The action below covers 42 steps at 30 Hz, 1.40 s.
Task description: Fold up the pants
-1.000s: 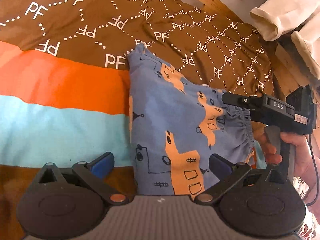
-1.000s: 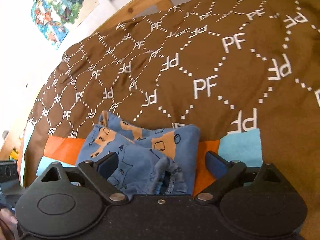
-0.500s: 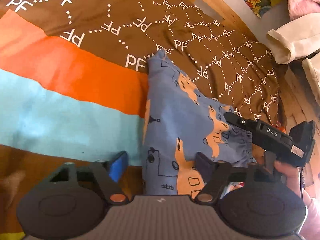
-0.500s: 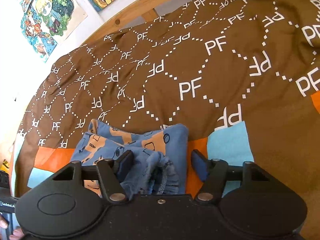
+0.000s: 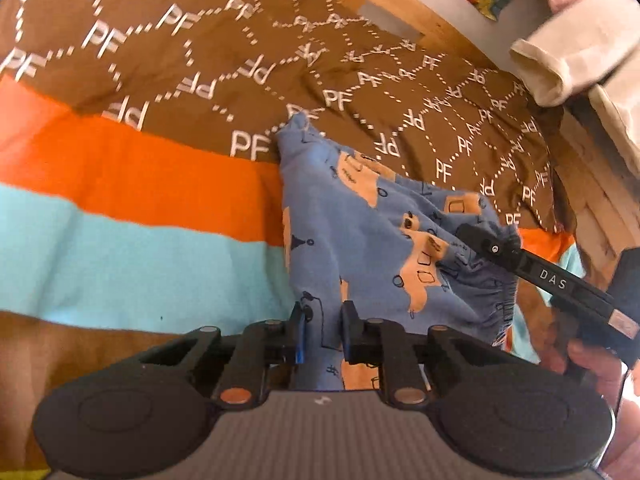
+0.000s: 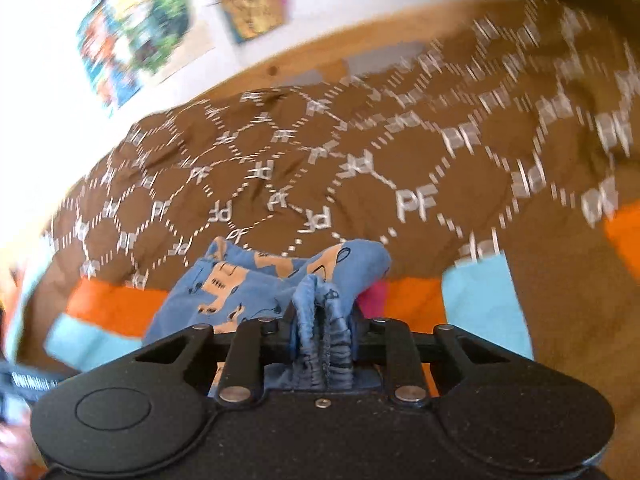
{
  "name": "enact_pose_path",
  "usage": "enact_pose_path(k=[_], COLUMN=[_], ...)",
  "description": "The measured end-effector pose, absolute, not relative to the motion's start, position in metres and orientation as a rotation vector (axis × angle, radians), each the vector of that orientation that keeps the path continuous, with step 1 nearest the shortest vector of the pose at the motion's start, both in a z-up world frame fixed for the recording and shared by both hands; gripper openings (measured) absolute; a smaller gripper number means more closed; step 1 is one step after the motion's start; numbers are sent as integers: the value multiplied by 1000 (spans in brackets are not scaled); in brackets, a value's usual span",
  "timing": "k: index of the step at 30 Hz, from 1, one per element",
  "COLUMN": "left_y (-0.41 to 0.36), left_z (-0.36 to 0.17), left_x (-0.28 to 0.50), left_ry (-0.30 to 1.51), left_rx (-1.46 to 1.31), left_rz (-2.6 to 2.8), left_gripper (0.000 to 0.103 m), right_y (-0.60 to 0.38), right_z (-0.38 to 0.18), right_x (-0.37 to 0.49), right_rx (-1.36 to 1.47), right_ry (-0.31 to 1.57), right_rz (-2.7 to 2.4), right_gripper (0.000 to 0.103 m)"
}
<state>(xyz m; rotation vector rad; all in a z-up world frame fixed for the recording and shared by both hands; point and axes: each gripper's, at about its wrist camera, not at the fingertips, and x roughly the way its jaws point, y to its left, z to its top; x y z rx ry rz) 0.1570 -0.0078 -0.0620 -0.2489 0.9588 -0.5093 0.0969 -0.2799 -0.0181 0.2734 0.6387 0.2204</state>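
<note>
The blue pants (image 5: pixel 360 240) with orange printed shapes lie folded on the bed. My left gripper (image 5: pixel 322 330) is shut on their near hem edge. My right gripper (image 6: pixel 322 334) is shut on the gathered elastic waistband of the pants (image 6: pixel 256 284). The right gripper (image 5: pixel 536 276) also shows at the right of the left wrist view, held by a hand, its fingers at the waistband end. The cloth rises in a ridge between the two grips.
The bed cover (image 5: pixel 160 80) is brown with white PF lettering, with orange (image 5: pixel 120 160) and light blue (image 5: pixel 120 256) stripes. A wooden bed frame (image 5: pixel 400 8) runs behind. Cream cloth (image 5: pixel 572 48) hangs at the upper right. Posters (image 6: pixel 132 32) hang on the wall.
Both grippers have gone from open to shut on the pants, the left on the hem and the right on the waistband. The right wrist view is now blurred from motion.
</note>
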Motion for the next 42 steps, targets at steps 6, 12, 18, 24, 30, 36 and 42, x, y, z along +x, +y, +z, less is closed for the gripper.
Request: enact_pose_path(k=[6, 12, 18, 24, 30, 36, 42], left_y=[-7, -6, -5, 2, -6, -17, -8], left_z=[-55, -49, -42, -32, -9, 12, -23], left_x=[153, 149, 150, 153, 177, 216, 248], left_ry=[939, 906, 892, 860, 803, 706, 697], left_rx=[-239, -222, -214, -237, -174, -186, -217], left_rz=[-519, -532, -548, -539, -518, -491, -469], left_gripper=[17, 16, 16, 16, 16, 16, 17], right_y=[-254, -258, -256, -253, -250, -255, -250], right_z=[2, 12, 22, 31, 49, 76, 67], right_x=[83, 81, 80, 87, 105, 158, 213], right_rx=[132, 178, 175, 186, 121, 13, -87], right_ry=[592, 583, 566, 538, 489, 427, 521], right_rz=[226, 220, 234, 259, 300, 349, 351], right_gripper=[22, 22, 22, 22, 21, 21, 21])
